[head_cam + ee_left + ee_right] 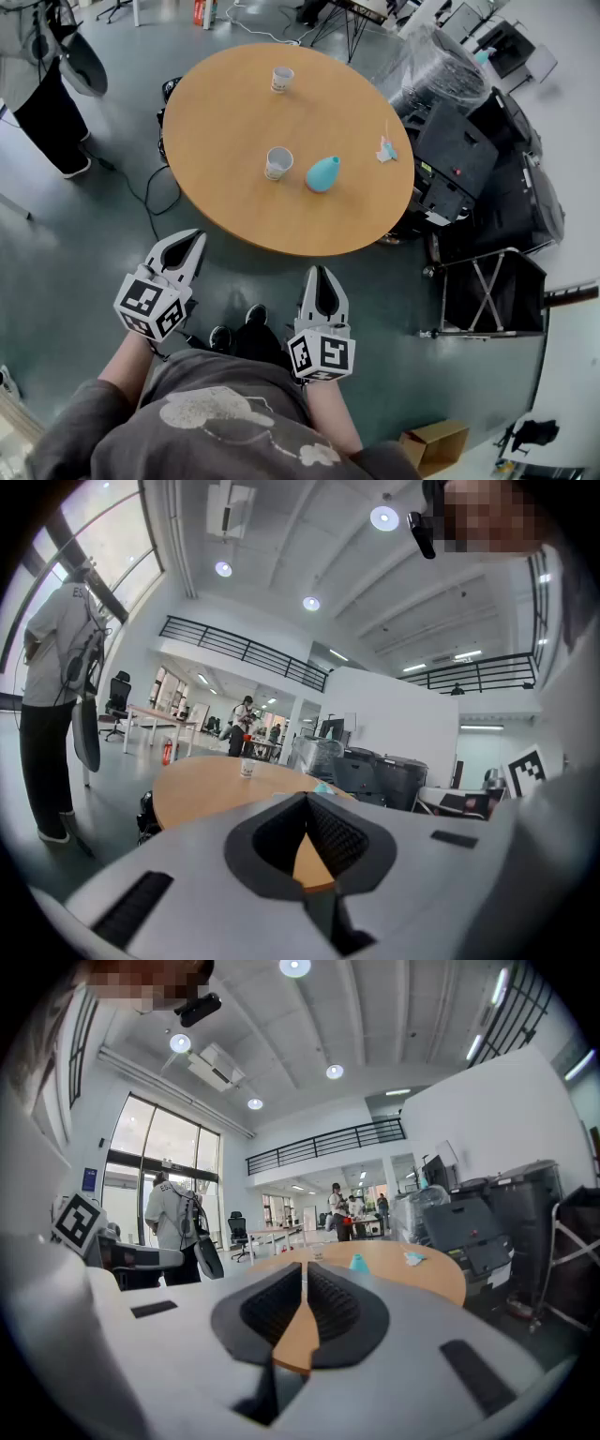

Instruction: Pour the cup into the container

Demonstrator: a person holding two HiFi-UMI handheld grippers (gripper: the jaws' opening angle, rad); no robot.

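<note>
A round wooden table [234, 122] carries two white cups, one near the middle [277, 163] and one at the far side [282, 79]. Right beside the nearer cup stands a teal, drop-shaped container [322, 173]. My left gripper [193, 238] and right gripper [321, 274] hang below the table's near edge, both shut with nothing in them, well short of the cups. In the left gripper view the far cup [247, 769] shows beyond the shut gripper [307, 799]. From the right gripper [305, 1269], the teal container [357, 1262] is visible on the tabletop.
A small pale-blue and pink item [386, 150] lies near the table's right edge. Black cases and wrapped equipment [469, 141] crowd the right side, with a folding stand [487, 291] nearer. A person [37, 84] stands at the far left. Cables [141, 187] run over the floor.
</note>
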